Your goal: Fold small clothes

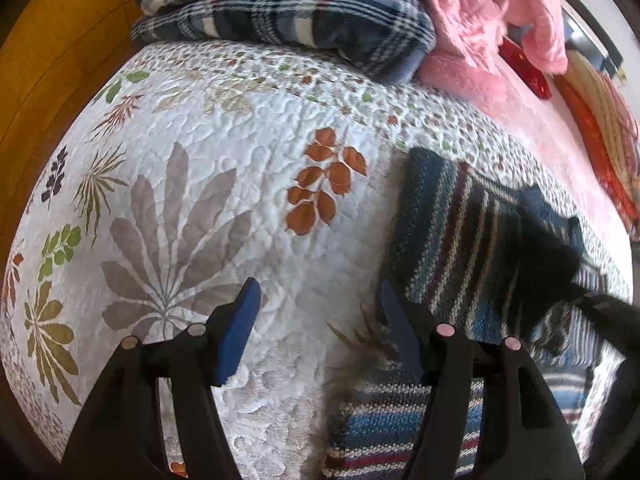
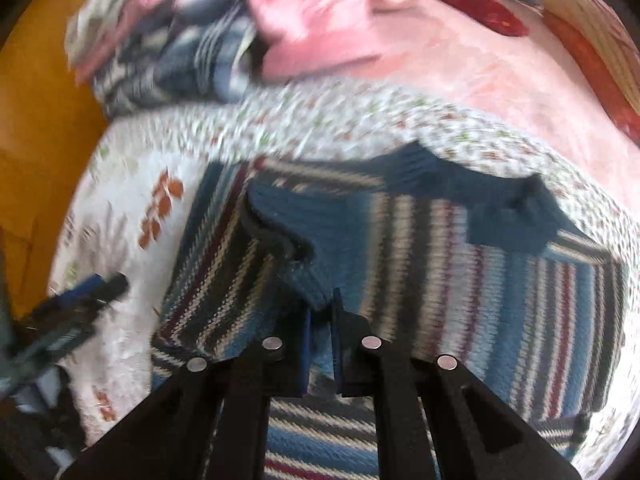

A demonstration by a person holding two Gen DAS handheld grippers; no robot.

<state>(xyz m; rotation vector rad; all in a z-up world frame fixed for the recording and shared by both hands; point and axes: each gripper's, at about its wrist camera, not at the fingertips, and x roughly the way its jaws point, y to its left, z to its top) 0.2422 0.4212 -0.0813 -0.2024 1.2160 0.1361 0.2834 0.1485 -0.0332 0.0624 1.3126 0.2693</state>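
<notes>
We record a bed covered by a white quilted bedspread printed with leaves, with an ochre wooden surface beyond its far-left edge. Ahead of the left tongs, at the far end of the quilt, sits a folded stack of navy and white plaid fleece, and to the right of that stack lies crumpled pink fabric on a pink sheet. The left tongs stand wide apart with their blue pads clear of any cloth; bare quilt lies between them. The task item, a small knitted garment striped in blue, cream, black and maroon, lies spread on the quilt just to the right of the left tongs, its lower edge passing under the right-hand finger. In the right wrist view, which is blurred, the same striped garment fills the area directly ahead of and beneath the right tongs. These are drawn narrow, and a fold of the blue ribbed edge sits between their tips. The left tongs appear at the far left of that view, over bare quilt.
</notes>
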